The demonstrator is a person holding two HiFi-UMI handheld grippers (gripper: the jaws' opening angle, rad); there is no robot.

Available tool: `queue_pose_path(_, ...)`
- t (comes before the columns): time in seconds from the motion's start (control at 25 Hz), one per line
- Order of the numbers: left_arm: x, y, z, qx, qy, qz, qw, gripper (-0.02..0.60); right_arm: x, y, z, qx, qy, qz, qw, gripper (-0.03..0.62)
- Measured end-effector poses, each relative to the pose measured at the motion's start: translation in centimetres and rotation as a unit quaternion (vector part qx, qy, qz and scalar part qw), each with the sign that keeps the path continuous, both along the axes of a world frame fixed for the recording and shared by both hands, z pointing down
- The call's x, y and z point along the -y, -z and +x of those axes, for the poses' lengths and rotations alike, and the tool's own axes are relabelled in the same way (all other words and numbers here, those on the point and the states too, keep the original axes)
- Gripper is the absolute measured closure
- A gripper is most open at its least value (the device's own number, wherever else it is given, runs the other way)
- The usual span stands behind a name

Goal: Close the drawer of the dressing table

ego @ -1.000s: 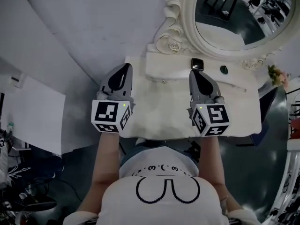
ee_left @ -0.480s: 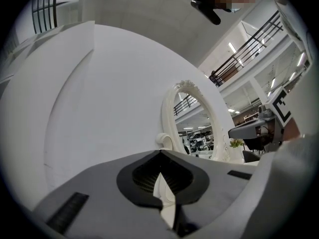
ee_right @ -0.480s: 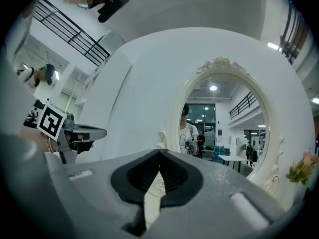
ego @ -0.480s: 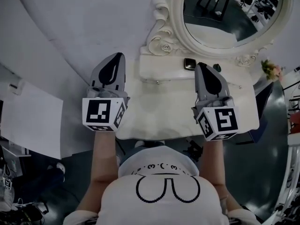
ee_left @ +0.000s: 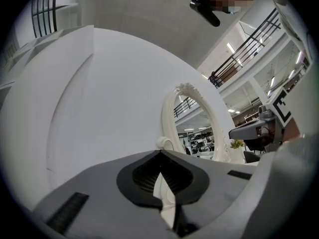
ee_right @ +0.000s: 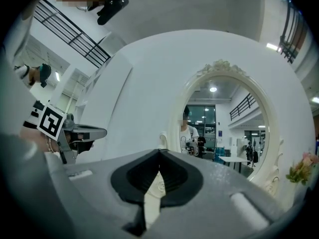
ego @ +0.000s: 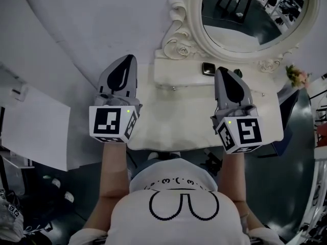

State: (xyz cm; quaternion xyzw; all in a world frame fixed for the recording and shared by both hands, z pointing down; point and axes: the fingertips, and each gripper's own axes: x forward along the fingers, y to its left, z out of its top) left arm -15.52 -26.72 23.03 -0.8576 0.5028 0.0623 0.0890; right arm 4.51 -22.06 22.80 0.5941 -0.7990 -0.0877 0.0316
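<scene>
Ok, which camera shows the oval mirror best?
The right gripper view: the mirror faces it, nearly whole. The head view crops its top from steeply above; the left gripper view sees it slanted and narrow.

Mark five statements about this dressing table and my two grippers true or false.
1. The left gripper and right gripper have their fingers closed on nothing. True.
2. The mirror is rectangular. False: it is oval.
3. A small dark square object lies below the mirror. True.
4. The flowers stand left of the mirror. False: right of it.
5. The right gripper grips the mirror. False: it hangs above the tabletop.
</scene>
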Motion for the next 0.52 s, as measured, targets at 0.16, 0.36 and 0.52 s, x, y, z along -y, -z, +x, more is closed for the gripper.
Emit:
queue_pose_path(0.16, -0.22, -0.03, -0.20, 0.000, -0.001, -0.001, 1.0000, 0.584, -0.18, 0.03, -0.17, 0.001, 0.001, -0.001, 1.000, 0.592)
queue_pose_path(0.36, -0.33, -0.05, -0.19, 0.000, -0.005, -0.001, 1.0000, 0.584, -0.32, -0.06, -0.22, 0.000, 0.001, -0.003, 1.000, 0.592)
queue_pose_path(0.52, -0.35, 0.05, -0.23, 0.000, -0.007, -0.001, 1.0000, 0.584, -0.38, -0.11, -0.35, -0.001, 0.001, -0.005, 1.000, 0.592)
